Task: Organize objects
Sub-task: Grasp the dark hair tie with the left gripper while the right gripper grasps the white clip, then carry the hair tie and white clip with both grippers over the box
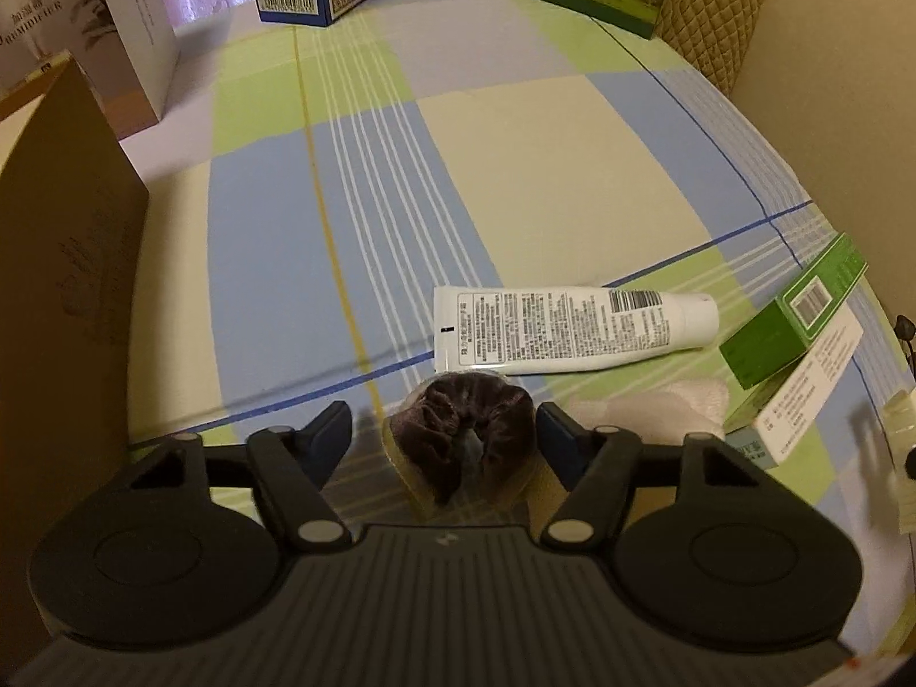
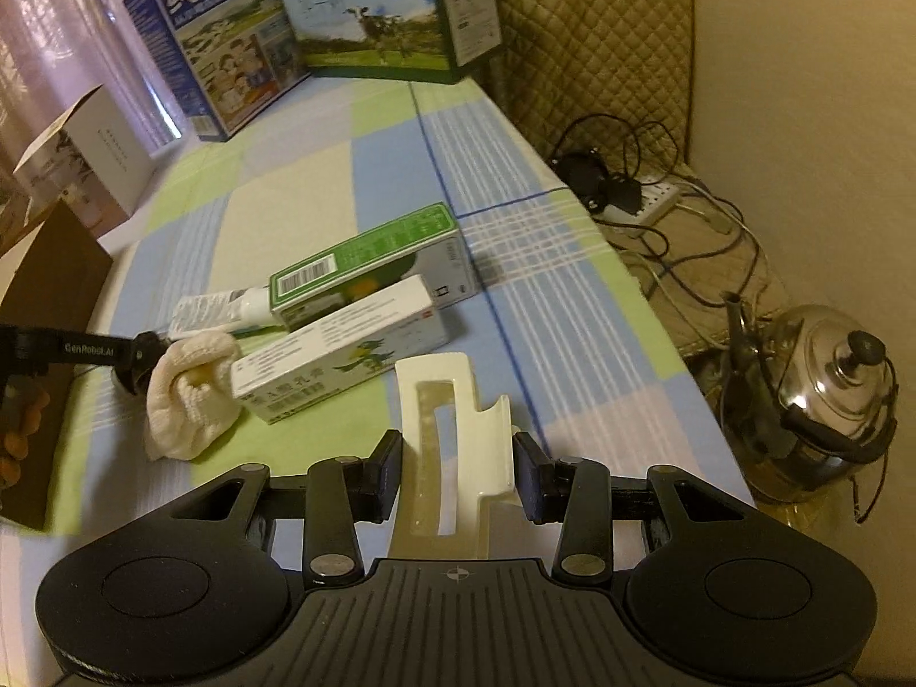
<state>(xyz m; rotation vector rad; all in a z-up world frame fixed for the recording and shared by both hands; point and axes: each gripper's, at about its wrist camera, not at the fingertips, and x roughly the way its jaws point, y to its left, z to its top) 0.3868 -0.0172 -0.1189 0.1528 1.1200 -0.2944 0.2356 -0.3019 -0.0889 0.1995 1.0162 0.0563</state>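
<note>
A dark brown scrunchie (image 1: 469, 441) in a clear packet lies on the plaid tablecloth (image 1: 515, 172) between the fingers of my left gripper (image 1: 443, 426). The right pad touches it, while a gap shows at the left pad. My right gripper (image 2: 458, 469) is shut on a cream plastic clip (image 2: 441, 401), held above the cloth. Beyond the scrunchie lie a white tube (image 1: 572, 326), a green box (image 1: 796, 315), a white box (image 1: 801, 401) and a pale rolled cloth (image 1: 647, 406).
A brown box (image 1: 57, 286) stands close on the left. A white carton (image 1: 131, 28) and milk cartons (image 2: 229, 46) line the back edge. Past the table's right edge are a steel kettle (image 2: 818, 395), a power strip (image 2: 647, 200) and tangled cables.
</note>
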